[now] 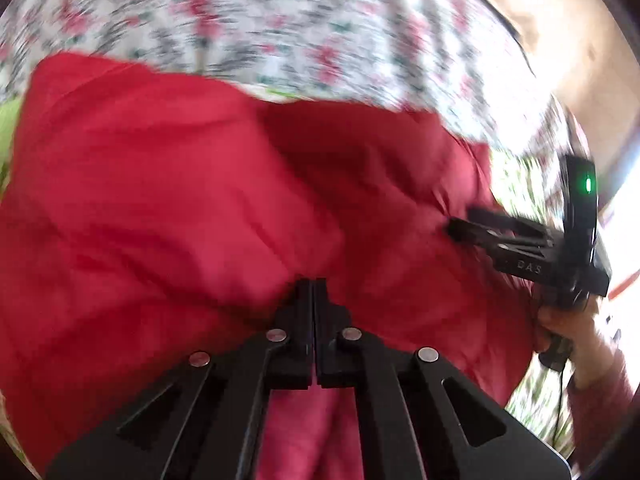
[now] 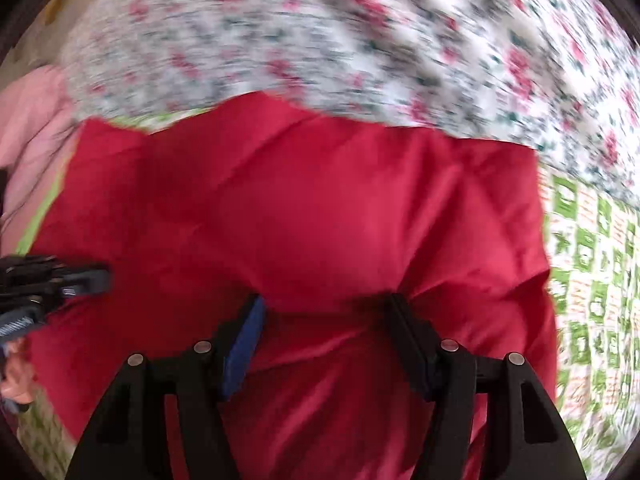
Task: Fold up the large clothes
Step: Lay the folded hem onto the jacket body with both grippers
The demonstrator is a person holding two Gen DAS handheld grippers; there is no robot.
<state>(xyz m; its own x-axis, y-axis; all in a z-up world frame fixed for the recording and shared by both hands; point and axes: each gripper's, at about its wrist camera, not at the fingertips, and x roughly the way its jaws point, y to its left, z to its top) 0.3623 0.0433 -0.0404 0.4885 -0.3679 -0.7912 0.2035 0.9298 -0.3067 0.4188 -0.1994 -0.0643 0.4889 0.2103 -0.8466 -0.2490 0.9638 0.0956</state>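
A large red garment (image 1: 180, 184) lies spread and rumpled over a bed, and it fills the middle of both views (image 2: 304, 200). My left gripper (image 1: 313, 285) is shut with its tips pinching the red fabric, and creases run in toward them. It shows in the right wrist view as a dark shape at the left edge (image 2: 105, 276). My right gripper (image 2: 326, 310) stands open with a raised bulge of red cloth between its fingers, which press down into the garment. From the left wrist view it reaches in from the right (image 1: 464, 222).
A white bedspread with red flowers (image 1: 280, 20) lies beyond the garment (image 2: 360, 40). A green-and-white patterned sheet (image 2: 592, 280) lies to the right. Pink cloth (image 2: 32, 120) is bunched at far left. A person's hand (image 1: 568, 328) holds the right gripper. Both views are motion-blurred.
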